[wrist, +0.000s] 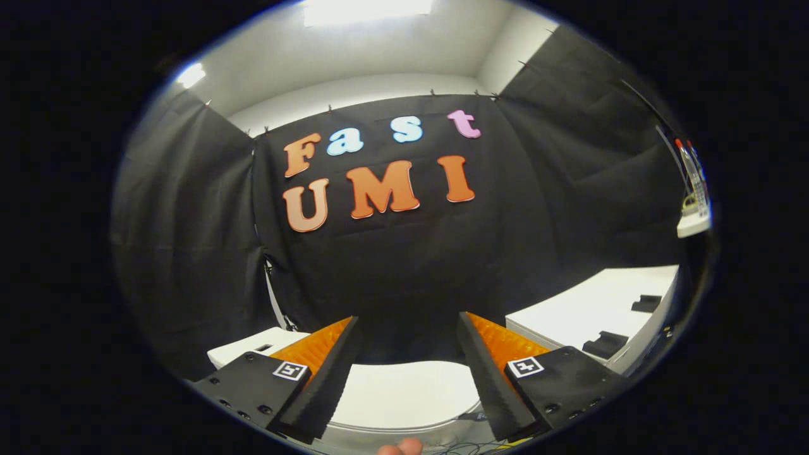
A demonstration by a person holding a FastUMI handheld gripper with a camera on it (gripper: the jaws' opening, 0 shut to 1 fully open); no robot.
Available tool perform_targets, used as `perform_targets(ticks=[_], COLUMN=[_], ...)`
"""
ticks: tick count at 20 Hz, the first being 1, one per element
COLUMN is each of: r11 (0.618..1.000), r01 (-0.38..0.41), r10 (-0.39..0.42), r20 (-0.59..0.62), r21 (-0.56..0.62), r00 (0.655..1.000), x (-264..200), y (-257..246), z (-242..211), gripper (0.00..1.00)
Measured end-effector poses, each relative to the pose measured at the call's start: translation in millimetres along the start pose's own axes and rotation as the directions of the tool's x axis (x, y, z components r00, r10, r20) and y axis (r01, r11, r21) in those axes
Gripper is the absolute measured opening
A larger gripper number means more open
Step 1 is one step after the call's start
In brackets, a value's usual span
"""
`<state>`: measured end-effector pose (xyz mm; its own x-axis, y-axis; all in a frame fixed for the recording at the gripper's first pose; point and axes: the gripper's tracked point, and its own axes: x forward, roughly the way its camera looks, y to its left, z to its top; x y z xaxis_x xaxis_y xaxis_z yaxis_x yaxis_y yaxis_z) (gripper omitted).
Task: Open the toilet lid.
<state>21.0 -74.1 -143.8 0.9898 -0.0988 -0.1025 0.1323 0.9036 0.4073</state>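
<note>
Black cloth backs the booth; toilet lid point(404, 395) at lower centre judged still closed, untouched between the spread-apart hand-held gripper point(407, 335) fingers.

Bright overhead, dim below, sharp throughout.
Lit from a blown-out ceiling panel point(366, 11); dark cloth wall point(404, 265) beneath it soaking up light; strong fisheye bending toward the rim; mild glare on the white toilet lid point(404, 395).

I see staged recording booth, not real bathroom: black cloth walls point(543, 189) pinned around, white toilet lid point(404, 395) below my open gripper point(409, 328), white table point(588, 309) beside, ceiling light panel point(366, 9) overhead.
</note>
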Motion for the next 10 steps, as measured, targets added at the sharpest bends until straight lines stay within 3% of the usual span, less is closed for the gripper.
perform_targets(ticks=[3, 6, 10], r11=[0.988, 0.943, 0.926], r01=[0.015, 0.081, 0.234], r10=[-0.007, -0.049, -0.154], r20=[-0.047, -0.105, -0.269], r21=[0.156, 0.323, 0.296], r00=[0.999, 0.993, 0.951], x=[3, 10, 7], y=[-34, -77, -132], z=[-42, -96, -199], gripper=[0.99, 0.99, 0.99])
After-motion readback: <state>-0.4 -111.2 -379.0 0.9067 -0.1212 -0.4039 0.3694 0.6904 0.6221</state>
